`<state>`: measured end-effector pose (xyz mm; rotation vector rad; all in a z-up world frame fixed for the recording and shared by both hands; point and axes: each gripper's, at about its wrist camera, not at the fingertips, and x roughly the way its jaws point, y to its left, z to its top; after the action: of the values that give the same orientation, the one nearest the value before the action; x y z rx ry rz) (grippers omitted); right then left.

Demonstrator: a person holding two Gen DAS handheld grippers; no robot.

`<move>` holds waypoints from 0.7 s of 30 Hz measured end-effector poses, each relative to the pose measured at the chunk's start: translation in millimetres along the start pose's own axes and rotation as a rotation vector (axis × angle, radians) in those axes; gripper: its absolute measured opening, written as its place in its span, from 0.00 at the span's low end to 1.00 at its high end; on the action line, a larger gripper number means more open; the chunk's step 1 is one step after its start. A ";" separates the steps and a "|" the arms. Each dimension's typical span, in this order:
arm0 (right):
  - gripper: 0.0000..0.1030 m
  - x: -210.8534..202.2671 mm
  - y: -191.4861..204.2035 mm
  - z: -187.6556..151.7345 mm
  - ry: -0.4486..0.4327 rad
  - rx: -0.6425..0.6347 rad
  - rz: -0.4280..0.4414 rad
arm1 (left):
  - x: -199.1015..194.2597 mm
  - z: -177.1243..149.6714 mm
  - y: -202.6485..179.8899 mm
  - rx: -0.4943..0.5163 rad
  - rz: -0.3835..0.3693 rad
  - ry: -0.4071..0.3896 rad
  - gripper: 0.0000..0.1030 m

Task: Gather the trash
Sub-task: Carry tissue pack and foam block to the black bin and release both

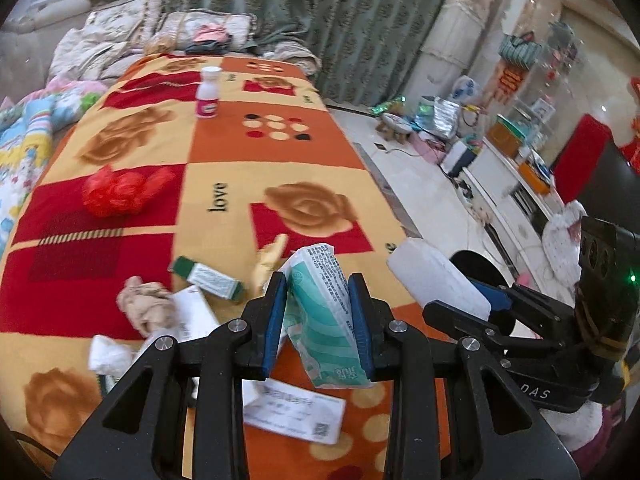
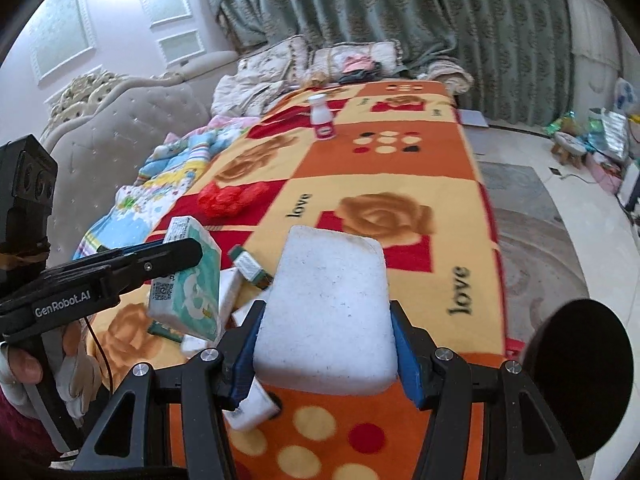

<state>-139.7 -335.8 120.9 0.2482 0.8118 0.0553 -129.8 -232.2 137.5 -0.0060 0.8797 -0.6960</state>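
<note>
Two grippers hold trash above the orange rose-patterned blanket (image 1: pixel 240 148). Left gripper (image 1: pixel 320 320) has its jaws clamped on a green-and-white tissue packet (image 1: pixel 324 312); right gripper (image 2: pixel 326 344) has its jaws clamped on a white foam block (image 2: pixel 328 304).

A lived-in home sitting room: a tufted grey sofa (image 2: pixel 120 120) at the left of the right wrist view is piled with cushions (image 2: pixel 276 60) and a child's quilt (image 2: pixel 176 160), with green patterned curtains (image 2: pixel 360 4) across the top. A rose-print blanket (image 2: pixel 400 168) fills the middle, and at the right of the left wrist view a low white cabinet (image 1: pixel 508 184) stands on a glossy tiled floor (image 1: pixel 416 184).
</note>
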 end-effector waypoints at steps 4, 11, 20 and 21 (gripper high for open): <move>0.55 -13.7 -21.7 -7.2 -0.011 0.035 -0.032 | 9.9 1.7 -19.6 0.023 -0.023 0.013 0.28; 0.54 -34.3 -58.0 -18.7 -0.022 0.091 -0.086 | 25.9 2.7 -57.9 0.068 -0.065 0.034 0.28; 0.54 -58.9 -105.4 -36.2 -0.034 0.173 -0.149 | 49.9 1.7 -107.3 0.126 -0.122 0.075 0.28; 0.54 -61.9 -111.7 -39.1 -0.034 0.184 -0.158 | 52.7 1.2 -112.3 0.131 -0.129 0.080 0.28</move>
<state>-215.8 -445.3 112.2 0.3570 0.8012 -0.1720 -168.6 -349.9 132.7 0.0833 0.9141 -0.8782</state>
